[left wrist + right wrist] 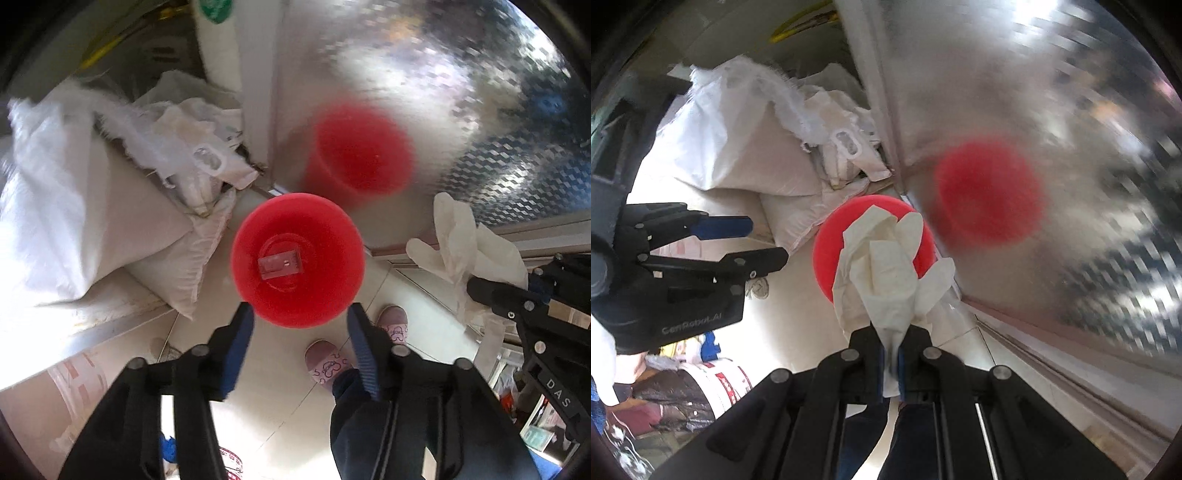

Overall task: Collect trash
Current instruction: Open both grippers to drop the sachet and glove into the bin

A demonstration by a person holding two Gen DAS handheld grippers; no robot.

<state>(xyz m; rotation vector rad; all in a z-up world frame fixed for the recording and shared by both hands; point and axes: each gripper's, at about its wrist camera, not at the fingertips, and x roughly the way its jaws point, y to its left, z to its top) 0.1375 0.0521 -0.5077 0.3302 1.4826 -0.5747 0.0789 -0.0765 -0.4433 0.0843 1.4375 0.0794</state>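
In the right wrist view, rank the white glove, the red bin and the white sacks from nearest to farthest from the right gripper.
1. White glove: clamped in the right gripper, hanging straight ahead.
2. Red bin: just behind the glove, on the floor.
3. White sacks: beyond the bin, piled to the upper left, against the wall.
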